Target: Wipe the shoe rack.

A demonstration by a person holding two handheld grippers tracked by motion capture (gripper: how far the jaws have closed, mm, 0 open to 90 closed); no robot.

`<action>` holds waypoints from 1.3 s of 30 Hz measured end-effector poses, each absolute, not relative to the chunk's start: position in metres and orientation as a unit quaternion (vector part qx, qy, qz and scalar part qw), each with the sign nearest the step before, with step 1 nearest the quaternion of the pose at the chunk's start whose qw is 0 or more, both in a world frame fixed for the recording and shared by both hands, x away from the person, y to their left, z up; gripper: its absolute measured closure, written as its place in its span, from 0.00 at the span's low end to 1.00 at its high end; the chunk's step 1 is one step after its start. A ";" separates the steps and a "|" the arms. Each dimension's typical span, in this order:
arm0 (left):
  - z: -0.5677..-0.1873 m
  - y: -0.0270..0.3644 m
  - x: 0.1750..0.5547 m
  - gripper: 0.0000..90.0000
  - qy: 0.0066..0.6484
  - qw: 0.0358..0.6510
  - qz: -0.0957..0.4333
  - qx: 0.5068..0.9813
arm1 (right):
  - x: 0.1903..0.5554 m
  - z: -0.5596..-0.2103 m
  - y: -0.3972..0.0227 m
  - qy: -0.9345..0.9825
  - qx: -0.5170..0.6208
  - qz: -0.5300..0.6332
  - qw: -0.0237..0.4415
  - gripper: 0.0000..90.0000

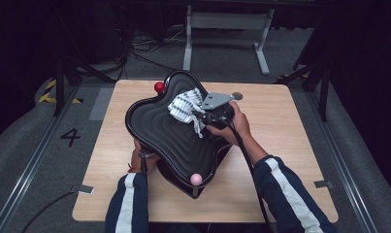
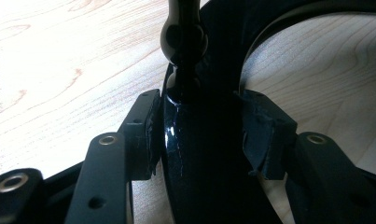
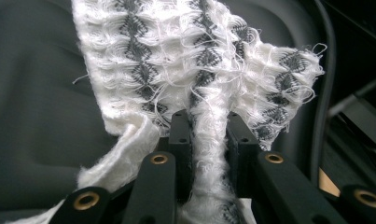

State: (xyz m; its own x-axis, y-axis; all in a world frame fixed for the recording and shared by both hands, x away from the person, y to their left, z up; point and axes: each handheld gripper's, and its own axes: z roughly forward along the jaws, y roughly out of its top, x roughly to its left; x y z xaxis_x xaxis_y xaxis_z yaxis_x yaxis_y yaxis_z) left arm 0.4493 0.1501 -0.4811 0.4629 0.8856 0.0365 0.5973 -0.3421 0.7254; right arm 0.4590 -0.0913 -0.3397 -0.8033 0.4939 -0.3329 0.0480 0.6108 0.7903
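Two claws clamp: left claw (image 2: 198,135) on one black tray (image 1: 154,124), right claw (image 3: 209,140) on one cloth (image 3: 199,60).

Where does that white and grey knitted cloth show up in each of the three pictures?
High view: the cloth lies at the far right part of the black tray, ahead of the right gripper.
Left gripper view: not in it.
Right gripper view: cloth across the upper middle, pinched between the fingers.
Shared landmark: the black tray.

The tray (image 1: 154,126) sits mid-tabletop (image 1: 280,126); a cloth (image 1: 183,104) lies in its far part, one ball (image 1: 159,87) behind it, another ball (image 1: 196,179) before it.
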 end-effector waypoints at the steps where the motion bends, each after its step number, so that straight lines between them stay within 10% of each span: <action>1: -0.481 0.150 0.449 0.56 0.470 0.329 0.219 0.789 | 0.459 -0.340 -0.091 0.856 0.158 0.412 0.271 0.85; 16: -0.481 0.150 0.449 0.56 0.469 0.329 0.218 0.790 | 0.475 -0.346 -0.116 0.850 0.203 0.406 0.266 0.85; 39: -0.481 0.150 0.449 0.56 0.473 0.329 0.219 0.787 | 0.384 -0.350 -0.065 0.874 0.044 0.445 0.190 0.84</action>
State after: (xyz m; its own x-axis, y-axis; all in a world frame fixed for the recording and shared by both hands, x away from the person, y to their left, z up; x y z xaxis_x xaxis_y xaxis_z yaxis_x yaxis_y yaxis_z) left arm 0.4492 0.1501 -0.4811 0.4567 0.8890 0.0344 0.6001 -0.3364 0.7258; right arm 0.3837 -0.0654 -0.3501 -0.9237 0.2458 -0.2938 -0.0927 0.6006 0.7941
